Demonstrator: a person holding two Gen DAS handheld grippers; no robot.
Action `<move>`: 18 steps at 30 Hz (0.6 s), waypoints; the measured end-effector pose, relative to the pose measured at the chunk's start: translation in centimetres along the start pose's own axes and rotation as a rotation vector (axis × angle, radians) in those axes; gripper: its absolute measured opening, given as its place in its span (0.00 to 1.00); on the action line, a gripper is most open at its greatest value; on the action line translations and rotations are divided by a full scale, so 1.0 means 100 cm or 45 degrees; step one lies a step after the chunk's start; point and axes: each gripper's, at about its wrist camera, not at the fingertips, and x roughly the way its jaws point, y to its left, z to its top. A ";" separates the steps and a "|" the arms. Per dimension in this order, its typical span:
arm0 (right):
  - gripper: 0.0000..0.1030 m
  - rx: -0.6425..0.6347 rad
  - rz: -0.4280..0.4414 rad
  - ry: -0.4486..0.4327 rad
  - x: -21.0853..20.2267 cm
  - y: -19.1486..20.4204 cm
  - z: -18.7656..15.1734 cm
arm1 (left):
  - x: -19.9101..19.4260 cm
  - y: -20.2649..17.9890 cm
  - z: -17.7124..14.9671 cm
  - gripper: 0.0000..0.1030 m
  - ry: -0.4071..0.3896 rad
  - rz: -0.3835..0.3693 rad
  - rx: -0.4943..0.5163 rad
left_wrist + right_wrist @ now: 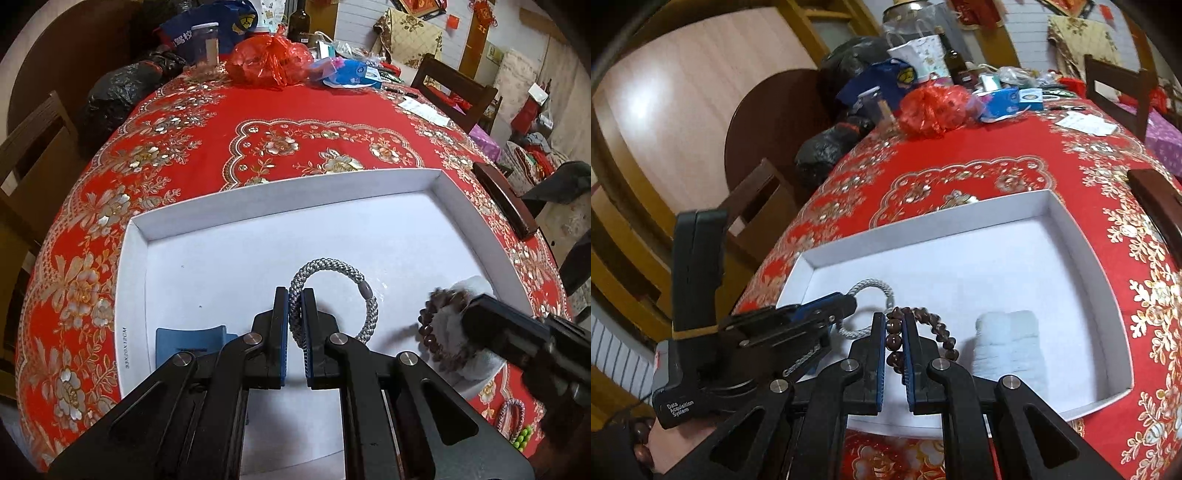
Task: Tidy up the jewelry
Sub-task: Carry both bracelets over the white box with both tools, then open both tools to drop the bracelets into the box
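**Two bracelets carried over the white box**

If either grip is loosened too high, a bracelet could bounce past the white box wall. The grey braided bracelet is clamped in the left tongs; the brown bead bracelet is clamped in the right tongs, both held above the box floor.

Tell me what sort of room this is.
Probably a home dining room: a table under a red floral tablecloth, wooden chairs around it, and household clutter such as a wine bottle and a red plastic bag at the far end.
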 end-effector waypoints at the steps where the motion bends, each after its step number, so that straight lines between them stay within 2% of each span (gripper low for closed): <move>1: 0.07 -0.003 -0.002 0.003 0.002 0.001 0.000 | 0.001 0.000 0.000 0.05 0.003 0.005 -0.004; 5: 0.15 0.009 -0.006 0.008 0.001 -0.001 0.000 | 0.008 0.004 0.000 0.09 0.012 0.008 -0.036; 10: 0.17 -0.002 -0.005 -0.018 -0.012 -0.003 0.005 | 0.001 0.005 -0.001 0.13 -0.019 -0.023 -0.062; 12: 0.17 -0.001 -0.018 -0.039 -0.020 -0.006 0.007 | -0.008 0.008 -0.004 0.21 -0.043 -0.041 -0.075; 16: 0.17 0.025 -0.051 -0.086 -0.042 -0.016 0.004 | -0.039 0.013 -0.014 0.27 -0.100 -0.095 -0.093; 18: 0.17 0.035 -0.082 -0.118 -0.057 -0.021 -0.001 | -0.059 0.014 -0.024 0.38 -0.135 -0.133 -0.091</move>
